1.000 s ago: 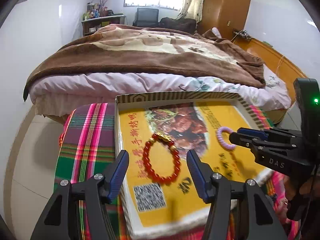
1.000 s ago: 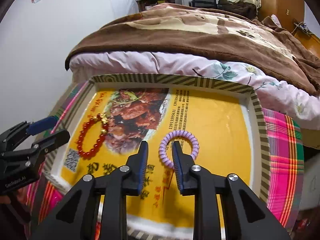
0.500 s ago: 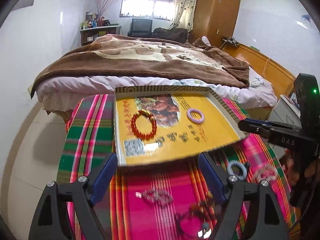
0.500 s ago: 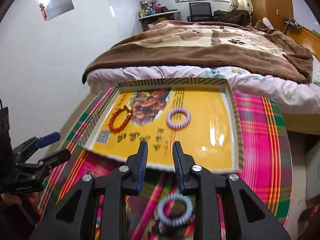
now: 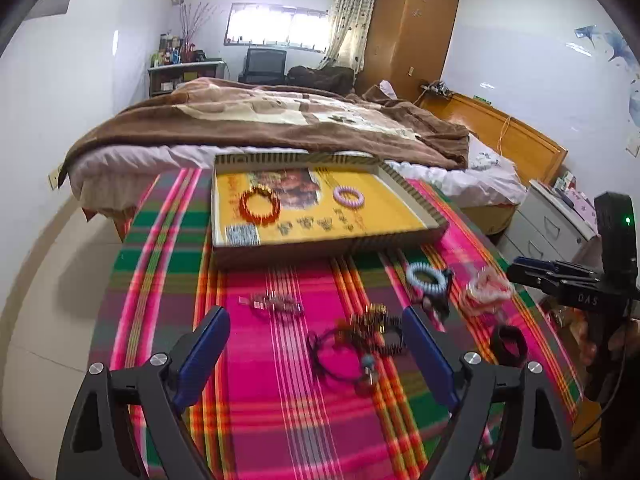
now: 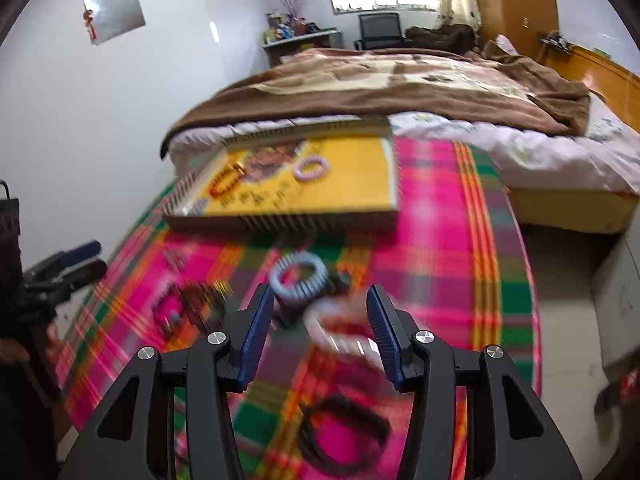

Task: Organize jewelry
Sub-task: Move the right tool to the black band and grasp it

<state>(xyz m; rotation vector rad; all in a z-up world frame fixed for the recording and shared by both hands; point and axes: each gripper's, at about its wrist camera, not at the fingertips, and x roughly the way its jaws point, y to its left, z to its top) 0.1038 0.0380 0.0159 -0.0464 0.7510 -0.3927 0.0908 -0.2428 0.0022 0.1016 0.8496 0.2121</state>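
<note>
A yellow cardboard tray (image 5: 328, 236) (image 6: 280, 220) on the plaid cloth holds a red bead bracelet (image 5: 260, 206) (image 6: 226, 180) and a purple coil ring (image 5: 349, 197) (image 6: 312, 169). On the cloth lie a blue coil ring (image 5: 426, 278) (image 6: 298, 276), a pinkish-white band (image 5: 488, 290) (image 6: 340, 328), a clear bead bracelet (image 5: 276, 304), dark bracelets (image 5: 360, 336) and a black band (image 5: 509, 341) (image 6: 344, 436). My left gripper (image 5: 314, 320) hovers over the dark bracelets, jaws opening and holding nothing. My right gripper (image 6: 319, 294) hovers over the pinkish-white band, jaws opening, pads clear of it.
The cloth-covered table (image 5: 256, 420) stands against a bed with a brown blanket (image 5: 260, 120). A white drawer cabinet (image 5: 548, 228) is at the right and tiled floor (image 5: 48, 280) at the left. Each gripper shows at the other view's edge.
Both grippers have pulled back from the tray toward the near side of the table, leaving the red bracelet and purple coil in it. Both sets of jaws have widened. Loose jewelry came into view.
</note>
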